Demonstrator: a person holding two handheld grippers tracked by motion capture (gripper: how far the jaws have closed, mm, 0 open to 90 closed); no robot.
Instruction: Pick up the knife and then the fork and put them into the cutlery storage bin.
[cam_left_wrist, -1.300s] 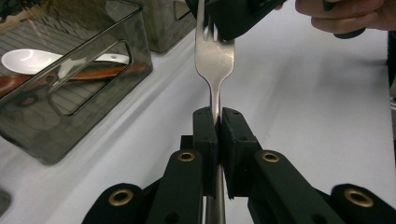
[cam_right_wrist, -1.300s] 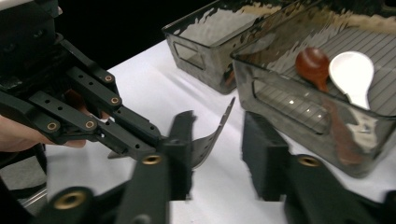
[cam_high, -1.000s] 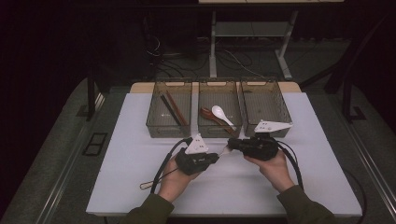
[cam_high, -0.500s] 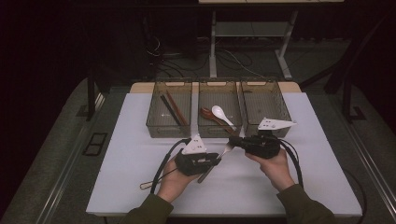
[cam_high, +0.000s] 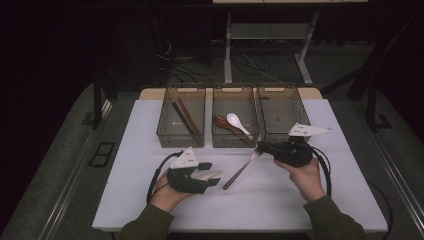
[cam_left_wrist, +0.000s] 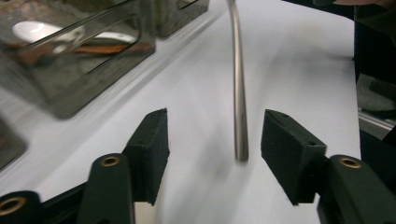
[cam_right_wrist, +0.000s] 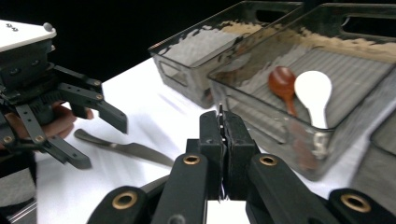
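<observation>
A long metal utensil (cam_high: 242, 170) slants across the white table (cam_high: 150, 150), and my right gripper (cam_high: 261, 146) is shut on its head end. In the right gripper view the pads (cam_right_wrist: 212, 135) pinch a thin metal edge. My left gripper (cam_high: 212, 173) sits at lower left with its jaws apart; they have just been opening. In the left gripper view the utensil's handle (cam_left_wrist: 239, 93) hangs between the open pads (cam_left_wrist: 149, 140) and touches neither. A table knife (cam_right_wrist: 126, 148) lies flat beside the left gripper (cam_right_wrist: 100, 142).
Three clear bins stand in a row at the back. The left bin (cam_high: 181, 137) holds chopsticks (cam_high: 182, 117), the middle bin (cam_high: 235, 140) a white spoon (cam_high: 235, 121) and a brown spoon (cam_high: 222, 122). The right bin (cam_high: 282, 107) is bare inside.
The left gripper has opened, let go of the utensil's handle and drawn back to the left. The right gripper has shifted slightly right, still holding the utensil.
</observation>
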